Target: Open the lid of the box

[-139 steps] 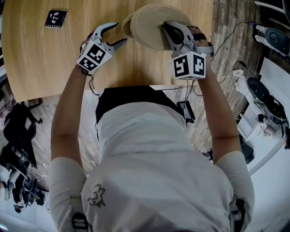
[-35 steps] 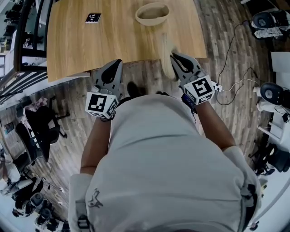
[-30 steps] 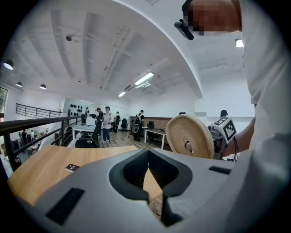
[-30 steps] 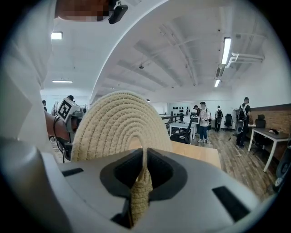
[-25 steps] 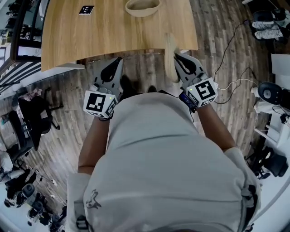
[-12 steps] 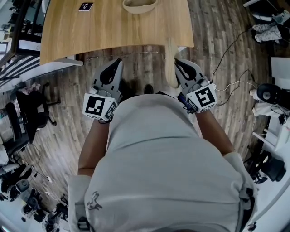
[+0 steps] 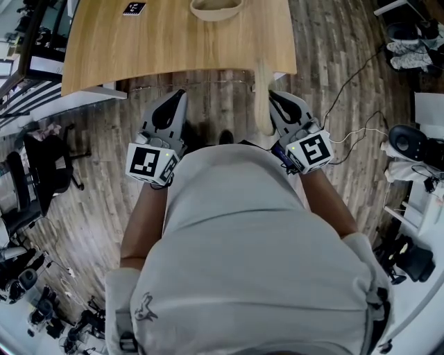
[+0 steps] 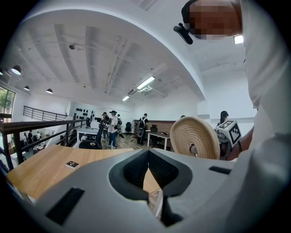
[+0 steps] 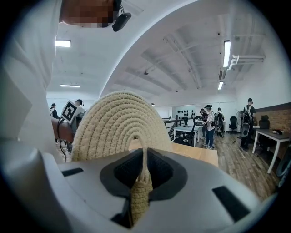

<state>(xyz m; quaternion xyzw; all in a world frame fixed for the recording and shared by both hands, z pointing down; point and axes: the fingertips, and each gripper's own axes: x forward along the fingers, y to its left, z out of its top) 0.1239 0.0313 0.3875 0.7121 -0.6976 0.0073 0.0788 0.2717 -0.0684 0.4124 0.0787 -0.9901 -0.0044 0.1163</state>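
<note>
The woven rope box [image 7: 216, 8] stands open at the far edge of the wooden table [image 7: 139, 48]. Its round woven lid [image 7: 262, 97] hangs edge-on over the floor, well short of the table. My right gripper [image 7: 275, 98] is shut on the lid's rim. In the right gripper view the lid [image 9: 116, 125] stands upright in front of the right gripper [image 9: 142, 169], its rope edge pinched between the pads. My left gripper [image 7: 173, 100] is shut and holds nothing. The left gripper view shows the left gripper [image 8: 148, 159] with its jaws together and the lid [image 8: 195, 136] to its right.
A black marker tile [image 7: 134, 8] lies on the table's far left. Below me is plank flooring [image 7: 97, 180], with cables [image 7: 347, 90] at the right and office chairs [image 7: 38, 166] at the left. People stand by desks [image 8: 110, 129] in the background.
Earlier the lid lay on the box under my right gripper. It is now off the box and held away from the table. Over the last second the table slid slightly farther from both grippers.
</note>
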